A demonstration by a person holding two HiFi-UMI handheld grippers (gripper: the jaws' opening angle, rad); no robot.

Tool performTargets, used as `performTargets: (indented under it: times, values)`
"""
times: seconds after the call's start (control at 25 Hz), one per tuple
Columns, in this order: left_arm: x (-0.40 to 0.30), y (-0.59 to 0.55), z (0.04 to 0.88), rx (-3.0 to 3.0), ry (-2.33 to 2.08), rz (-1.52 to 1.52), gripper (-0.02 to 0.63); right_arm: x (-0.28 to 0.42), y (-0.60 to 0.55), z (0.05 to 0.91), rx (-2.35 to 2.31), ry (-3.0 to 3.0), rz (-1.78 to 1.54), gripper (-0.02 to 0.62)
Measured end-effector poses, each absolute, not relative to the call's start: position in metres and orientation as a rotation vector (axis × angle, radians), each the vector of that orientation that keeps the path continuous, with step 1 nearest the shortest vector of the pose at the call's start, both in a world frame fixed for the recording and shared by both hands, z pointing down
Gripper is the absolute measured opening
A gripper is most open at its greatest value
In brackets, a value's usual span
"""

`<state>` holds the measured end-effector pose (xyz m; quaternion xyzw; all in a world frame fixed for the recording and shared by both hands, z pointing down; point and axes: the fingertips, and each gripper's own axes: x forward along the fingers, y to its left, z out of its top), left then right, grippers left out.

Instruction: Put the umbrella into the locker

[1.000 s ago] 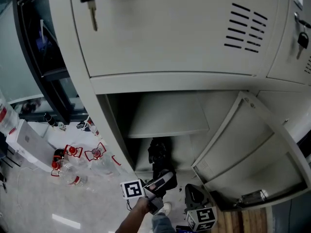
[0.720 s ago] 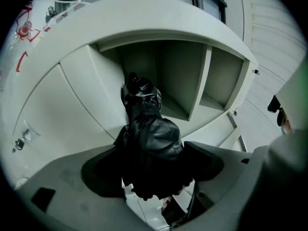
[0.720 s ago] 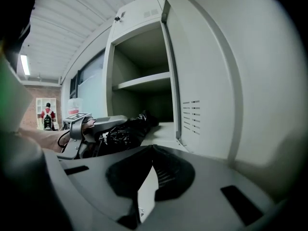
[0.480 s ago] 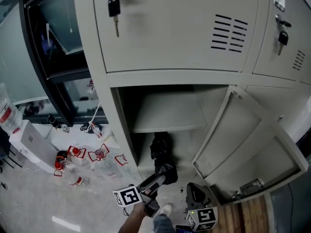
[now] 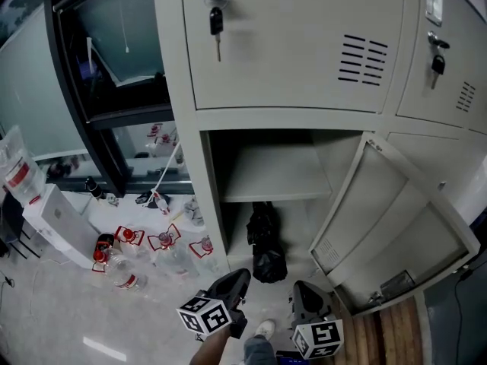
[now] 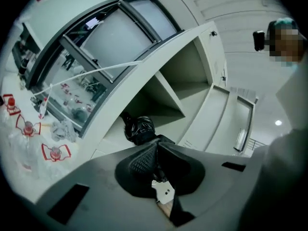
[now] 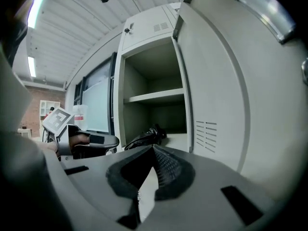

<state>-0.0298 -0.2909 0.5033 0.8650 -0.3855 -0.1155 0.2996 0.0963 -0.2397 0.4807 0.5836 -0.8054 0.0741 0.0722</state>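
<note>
The black folded umbrella point(image 5: 265, 242) lies on the floor of the open lower locker compartment point(image 5: 316, 226), under its shelf point(image 5: 274, 175). It also shows as a dark bundle in the left gripper view point(image 6: 138, 129) and the right gripper view point(image 7: 144, 137). My left gripper point(image 5: 232, 282) hangs just in front of the compartment, a little short of the umbrella's near end, jaws shut and empty point(image 6: 156, 146). My right gripper point(image 5: 304, 299) is lower right of it, also shut with nothing in it point(image 7: 153, 150).
The compartment's door point(image 5: 396, 219) stands swung open to the right, close to the right gripper. Keys point(image 5: 216, 23) hang from the closed upper door. Several bottles with red labels point(image 5: 129, 257) and a white box point(image 5: 57, 223) lie on the floor at left.
My left gripper was against the umbrella's near end; it has since drawn back down and left, apart from it. The umbrella stays in the locker. The head view has tilted.
</note>
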Motion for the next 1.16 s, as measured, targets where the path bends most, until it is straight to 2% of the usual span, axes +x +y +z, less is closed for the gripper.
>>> performTargets:
  times: [1.16]
  values:
    - [-0.03, -0.283, 0.505, 2.292, -0.968, -0.3, 0.014, 0.088, -0.236, 0.484, 1.729, -2.386, 0.173, 0.0]
